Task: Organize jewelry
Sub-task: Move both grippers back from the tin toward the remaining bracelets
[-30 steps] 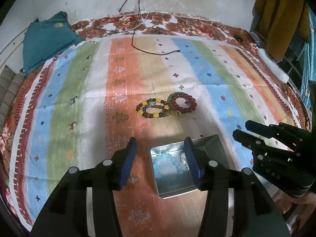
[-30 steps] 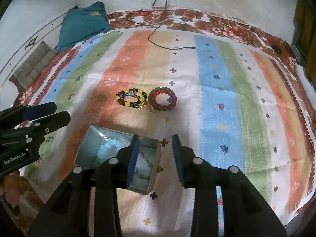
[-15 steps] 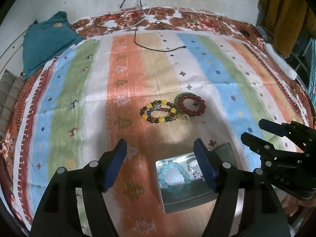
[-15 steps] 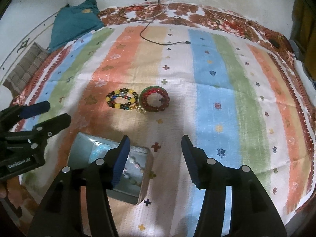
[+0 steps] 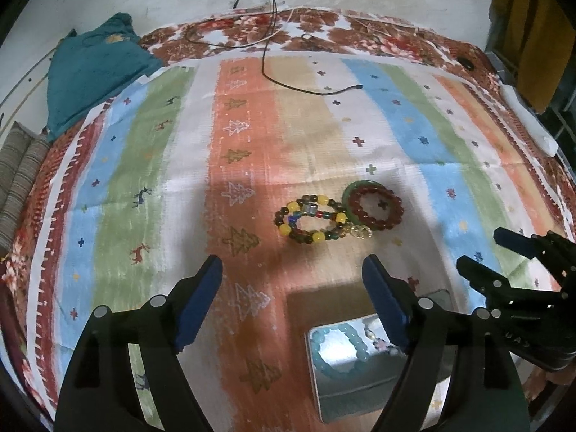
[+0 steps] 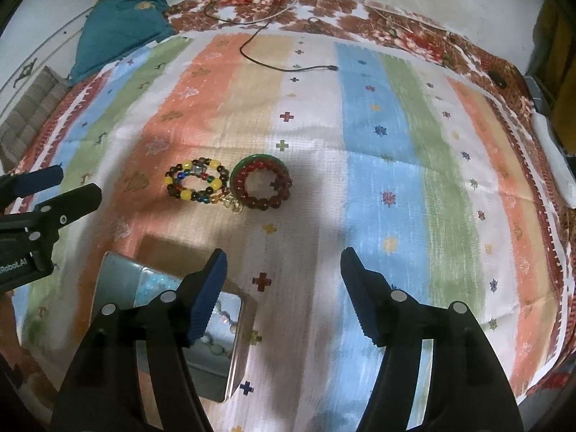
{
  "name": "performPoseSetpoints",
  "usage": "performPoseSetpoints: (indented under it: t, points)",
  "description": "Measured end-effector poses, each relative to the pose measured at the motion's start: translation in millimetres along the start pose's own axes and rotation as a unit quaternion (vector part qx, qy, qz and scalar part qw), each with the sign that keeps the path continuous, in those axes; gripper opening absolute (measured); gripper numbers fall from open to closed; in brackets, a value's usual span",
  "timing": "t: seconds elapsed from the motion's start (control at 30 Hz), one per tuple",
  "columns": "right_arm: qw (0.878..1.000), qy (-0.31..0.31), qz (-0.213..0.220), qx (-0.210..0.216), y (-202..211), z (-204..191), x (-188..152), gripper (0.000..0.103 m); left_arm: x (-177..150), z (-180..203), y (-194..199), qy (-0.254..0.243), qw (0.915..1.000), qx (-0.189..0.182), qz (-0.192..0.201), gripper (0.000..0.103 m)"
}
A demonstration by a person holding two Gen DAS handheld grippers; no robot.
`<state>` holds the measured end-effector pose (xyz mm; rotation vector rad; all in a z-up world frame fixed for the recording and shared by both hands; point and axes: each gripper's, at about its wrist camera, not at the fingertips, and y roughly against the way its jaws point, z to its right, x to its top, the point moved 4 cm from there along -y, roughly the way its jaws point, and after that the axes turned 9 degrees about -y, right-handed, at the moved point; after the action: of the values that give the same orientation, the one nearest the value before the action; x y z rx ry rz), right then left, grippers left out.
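A multicolour bead bracelet lies on the striped cloth, touching a dark red bead bracelet that rests on a green bangle. A metal tin near the front holds a light blue bead bracelet and a pale bead strand. My left gripper is open and empty, above the cloth short of the bracelets. My right gripper is open and empty, to the right of the tin. Each gripper shows in the other's view.
A black cable trails over the far part of the cloth. A teal cloth bundle lies at the far left, a white object at the right edge, and yellow fabric hangs at the far right.
Both grippers have opened wider and drawn back and up from the tin. The tin now sits lower in both views, and the bracelets on the cloth have not moved.
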<state>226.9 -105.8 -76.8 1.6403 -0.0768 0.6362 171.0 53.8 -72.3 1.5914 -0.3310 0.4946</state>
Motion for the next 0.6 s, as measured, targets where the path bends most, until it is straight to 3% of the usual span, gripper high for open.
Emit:
performPoseSetpoints:
  t: [0.6]
  points:
    - [1.0, -0.002, -0.016, -0.014, -28, 4, 18, 0.069, 17, -4, -21, 0.004, 0.9999, 0.016, -0.001, 0.08]
